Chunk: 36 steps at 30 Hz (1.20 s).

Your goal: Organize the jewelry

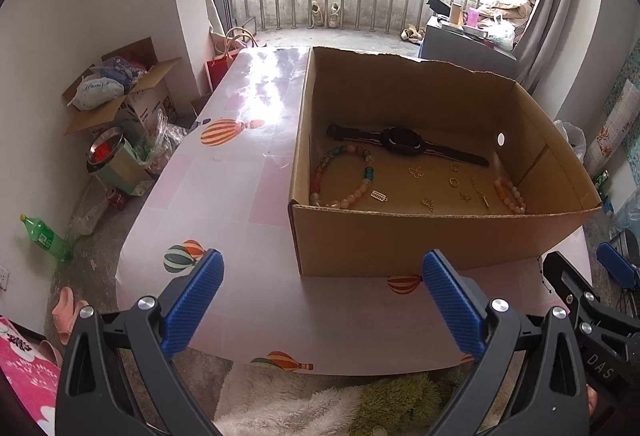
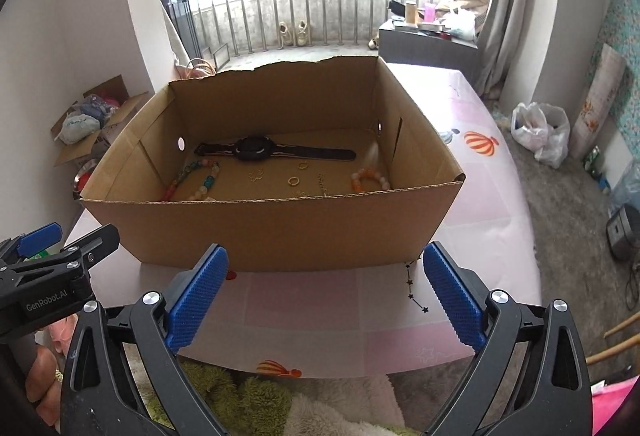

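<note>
An open cardboard box (image 1: 400,240) (image 2: 280,224) stands on the table. Inside lie a black watch (image 1: 404,142) (image 2: 256,149), a large pastel bead bracelet (image 1: 344,176) (image 2: 196,180), a small orange bead bracelet (image 1: 510,196) (image 2: 370,178), gold rings (image 1: 453,181) (image 2: 294,180) and small gold charms (image 1: 416,171). A thin black star chain (image 2: 414,286) lies on the table outside the box's near right corner. My left gripper (image 1: 322,276) and right gripper (image 2: 326,268) are both open and empty, in front of the box.
The table (image 1: 240,164) (image 2: 480,172) has a pink balloon-print cover. A fluffy green and white rug (image 2: 280,404) lies below its near edge. Boxes, bags and a green bottle (image 1: 46,236) clutter the floor at left. A white bag (image 2: 540,132) sits at right.
</note>
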Motion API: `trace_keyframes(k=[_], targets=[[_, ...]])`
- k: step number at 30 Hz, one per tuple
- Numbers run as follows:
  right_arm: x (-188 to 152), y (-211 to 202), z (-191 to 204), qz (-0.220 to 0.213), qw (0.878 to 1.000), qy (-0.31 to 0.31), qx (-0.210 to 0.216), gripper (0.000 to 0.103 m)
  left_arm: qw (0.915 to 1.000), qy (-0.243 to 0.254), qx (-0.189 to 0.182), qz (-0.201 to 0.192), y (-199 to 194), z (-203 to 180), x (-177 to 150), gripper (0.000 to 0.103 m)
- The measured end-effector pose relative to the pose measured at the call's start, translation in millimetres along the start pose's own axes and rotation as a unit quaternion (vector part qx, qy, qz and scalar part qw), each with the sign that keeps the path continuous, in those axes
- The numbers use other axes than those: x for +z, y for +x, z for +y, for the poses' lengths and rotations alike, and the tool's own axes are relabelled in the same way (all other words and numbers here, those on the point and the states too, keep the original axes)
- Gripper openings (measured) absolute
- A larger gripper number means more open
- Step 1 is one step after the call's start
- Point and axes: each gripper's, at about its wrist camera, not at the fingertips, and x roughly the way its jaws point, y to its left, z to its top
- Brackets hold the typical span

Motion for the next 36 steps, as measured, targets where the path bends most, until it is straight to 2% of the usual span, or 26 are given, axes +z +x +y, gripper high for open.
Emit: trace_keyframes(k=[5,10,36], targets=[[0,1,0,0.003,1.0,-0.005,-0.008,0.095,0.9998,-0.007,-0.001,0.019,6,-1,-2,0.097],[0,3,2,0.008,1.0,-0.004,-0.005,0.095,0.9998,-0.001,0.009,0.02,6,-2,-2,0.097],[-3,6,5,0.021,1.0,0.002,0.0,0.095,0.9991,0.033,0.011,0.023,5,-15,-5,0.097]])
